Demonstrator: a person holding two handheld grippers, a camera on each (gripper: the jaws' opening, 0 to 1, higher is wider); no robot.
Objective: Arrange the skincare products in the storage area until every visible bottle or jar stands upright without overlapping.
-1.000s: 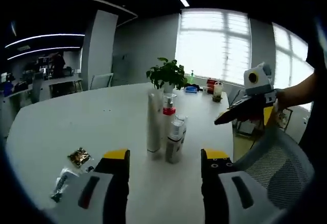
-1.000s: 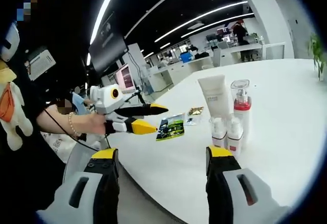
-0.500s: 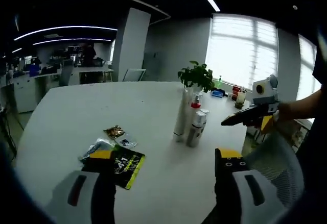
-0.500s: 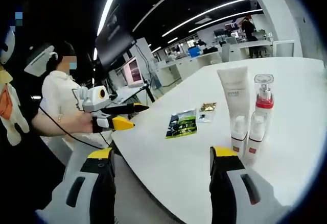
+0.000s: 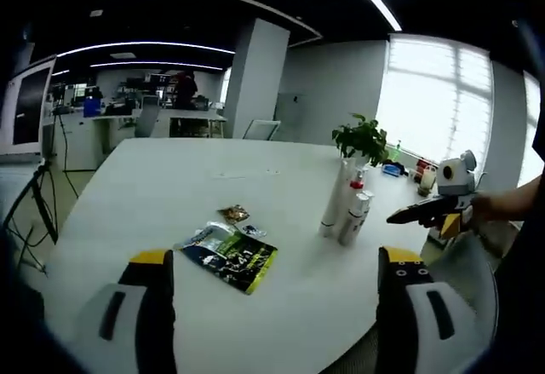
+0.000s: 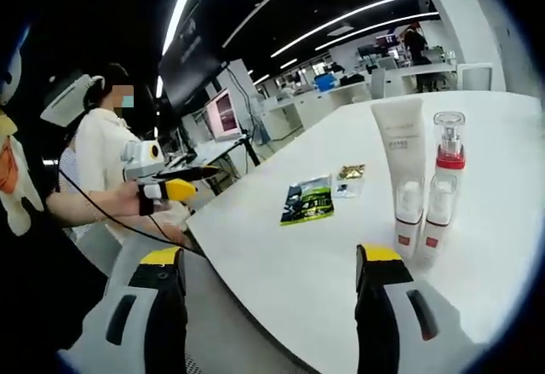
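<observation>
Office table (image 5: 153, 195) carries a tube (image 6: 397, 165) and bottles (image 6: 441, 191) upright, close together, sachets (image 5: 228, 255) lying nearby. Left gripper (image 5: 277, 302) and right gripper (image 6: 271, 293) hang wide open, empty, off the table's edge. Arranging looks finished; next, probably just check spacing.

The left gripper view looks from off one edge of the round white table (image 5: 170, 187), across its top toward bright windows (image 5: 426, 93), from well back. The cluster of bottles (image 5: 345, 208) stands right of centre and the packets (image 5: 228, 253) lie nearer the camera.

The right gripper view looks from off another edge, back into the office with its ceiling lights (image 6: 341, 20), and sits closer to the bottles (image 6: 421, 182), which stand at its right.

Both views share the table, the bottles and the packets (image 6: 308, 201). Each also catches the other gripper: the right gripper (image 5: 421, 214) at the right of the left view, the left gripper (image 6: 183, 180) at the left of the right view.
</observation>
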